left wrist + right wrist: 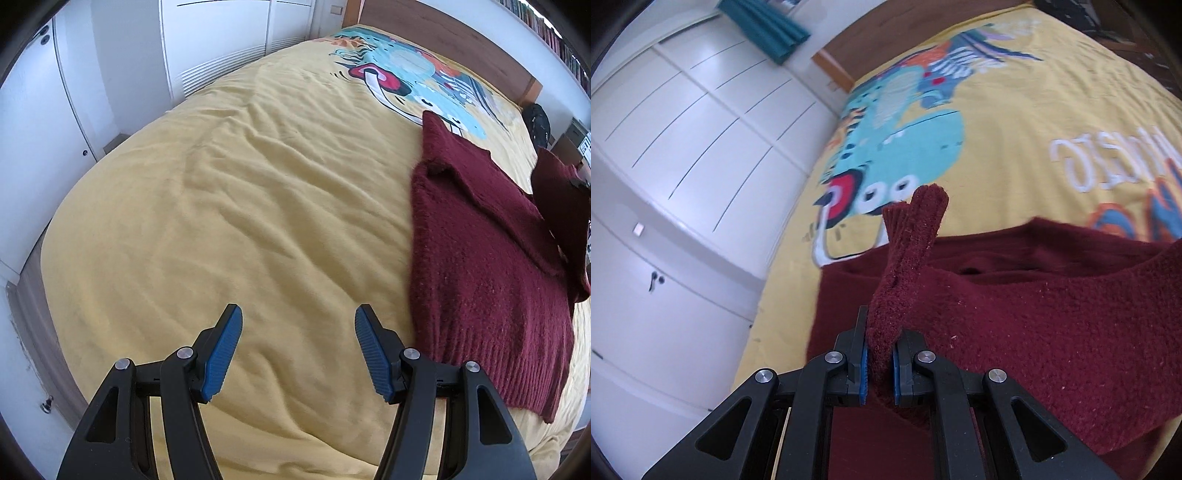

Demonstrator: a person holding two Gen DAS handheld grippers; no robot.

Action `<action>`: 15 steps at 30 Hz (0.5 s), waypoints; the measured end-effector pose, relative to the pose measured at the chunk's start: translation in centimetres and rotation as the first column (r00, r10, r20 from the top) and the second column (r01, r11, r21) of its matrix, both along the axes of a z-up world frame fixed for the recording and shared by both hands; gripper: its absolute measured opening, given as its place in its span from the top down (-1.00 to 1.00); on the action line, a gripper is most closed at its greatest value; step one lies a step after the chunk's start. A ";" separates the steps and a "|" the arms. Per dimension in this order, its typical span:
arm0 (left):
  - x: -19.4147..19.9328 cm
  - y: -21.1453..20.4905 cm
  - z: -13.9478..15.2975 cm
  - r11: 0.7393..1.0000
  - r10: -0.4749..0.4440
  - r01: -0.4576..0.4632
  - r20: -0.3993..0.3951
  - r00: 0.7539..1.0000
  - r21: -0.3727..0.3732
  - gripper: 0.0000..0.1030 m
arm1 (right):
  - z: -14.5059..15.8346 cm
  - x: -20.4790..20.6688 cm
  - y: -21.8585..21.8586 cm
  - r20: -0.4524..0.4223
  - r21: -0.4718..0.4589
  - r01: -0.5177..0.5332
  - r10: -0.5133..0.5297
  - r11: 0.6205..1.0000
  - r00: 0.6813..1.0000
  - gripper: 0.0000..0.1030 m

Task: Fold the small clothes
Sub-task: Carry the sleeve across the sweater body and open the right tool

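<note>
Sweater [487,273] on yellow bedspread [229,221]

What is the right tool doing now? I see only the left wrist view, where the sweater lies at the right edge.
Observer: The right tool is shut on a sleeve of the maroon sweater, lifted above the body.
Operator: Is the cuff free?
Observer: Yes, the ribbed cuff sticks up past the pads.
Operator: Anything printed near it?
Observer: White lettering on the yellow bedspread, beyond the sweater.
</note>
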State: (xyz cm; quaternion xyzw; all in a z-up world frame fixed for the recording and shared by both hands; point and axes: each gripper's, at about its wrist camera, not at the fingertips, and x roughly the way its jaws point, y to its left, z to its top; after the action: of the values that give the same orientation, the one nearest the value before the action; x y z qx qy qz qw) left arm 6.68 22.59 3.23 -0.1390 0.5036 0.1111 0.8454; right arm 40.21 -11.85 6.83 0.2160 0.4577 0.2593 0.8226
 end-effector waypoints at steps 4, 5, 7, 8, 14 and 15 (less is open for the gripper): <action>-0.5 0.8 -0.4 1.000 0.016 -0.016 -0.004 1.000 -0.016 -0.12 | -1.5 -0.5 4.2 -0.007 -0.001 -0.061 0.061 0.998 0.998 0.82; -0.7 1.0 -0.6 0.999 0.025 -0.025 -0.008 1.000 -0.022 -0.12 | -1.9 -0.8 5.2 -0.012 -0.009 -0.075 0.075 0.997 0.997 0.82; -1.0 1.3 -0.8 0.999 0.034 -0.034 -0.014 0.999 -0.028 -0.12 | -3.2 -1.3 6.7 -0.028 -0.032 -0.100 0.099 0.994 0.995 0.82; -1.1 1.4 -1.0 0.999 0.038 -0.039 -0.018 0.999 -0.030 -0.12 | -3.9 -1.5 7.3 -0.036 -0.045 -0.109 0.108 0.993 0.994 0.82; -1.5 1.6 -1.6 0.999 0.041 -0.042 -0.034 0.999 -0.033 -0.12 | -8.2 -2.7 9.6 -0.099 -0.145 -0.158 0.145 0.977 0.984 0.76; -1.6 1.6 -1.6 0.999 0.040 -0.041 -0.035 0.999 -0.033 -0.12 | -8.9 -2.9 10.0 -0.109 -0.163 -0.168 0.151 0.972 0.982 0.76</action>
State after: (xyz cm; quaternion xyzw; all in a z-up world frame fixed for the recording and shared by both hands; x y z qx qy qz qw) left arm 5.10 24.20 1.59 -0.1615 0.5168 0.1222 0.8318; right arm 37.31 -1.85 -2.08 0.1191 0.5332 0.2735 0.7917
